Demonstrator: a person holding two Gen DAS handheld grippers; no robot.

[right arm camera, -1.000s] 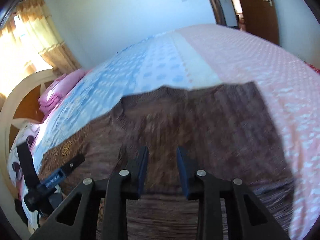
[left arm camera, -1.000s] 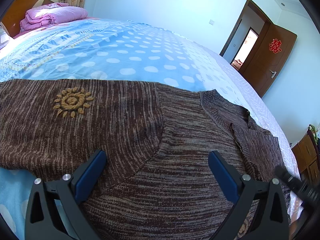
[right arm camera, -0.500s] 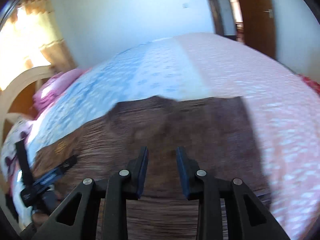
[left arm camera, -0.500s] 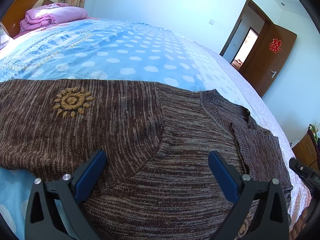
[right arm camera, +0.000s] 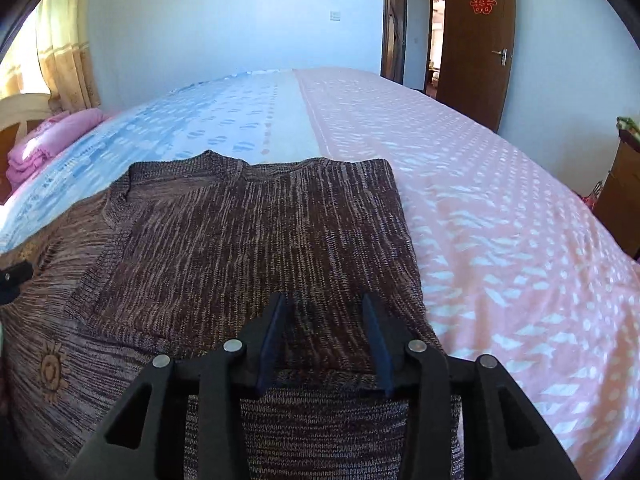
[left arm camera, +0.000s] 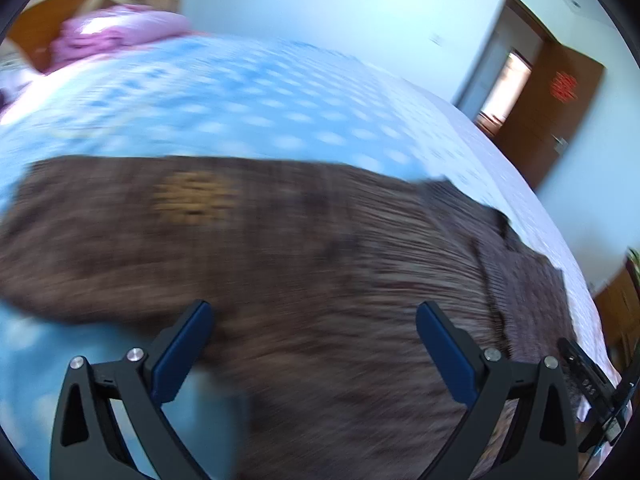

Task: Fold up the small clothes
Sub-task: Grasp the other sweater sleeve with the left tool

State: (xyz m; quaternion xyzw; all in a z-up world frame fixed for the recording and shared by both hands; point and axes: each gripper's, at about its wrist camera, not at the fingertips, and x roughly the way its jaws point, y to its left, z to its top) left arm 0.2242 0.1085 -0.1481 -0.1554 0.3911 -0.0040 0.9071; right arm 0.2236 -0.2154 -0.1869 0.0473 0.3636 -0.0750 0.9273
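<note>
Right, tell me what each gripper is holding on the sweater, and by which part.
Nothing is held. The left gripper is wide open above the brown sweater; the right gripper is also open, its pads clamping no fabric.

A brown marled knit sweater (right arm camera: 248, 248) lies flat on the dotted blue-and-pink bedspread (right arm camera: 500, 240), with a folded pink blanket (right arm camera: 52, 140) far behind it to the left and a brown wooden door (right arm camera: 476, 40) beyond the bed's right.

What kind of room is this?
Most likely a bedroom. A big bed with a blue and pink dotted cover fills the view, pink bedding is folded by the headboard, and a brown sweater lies on top.
</note>
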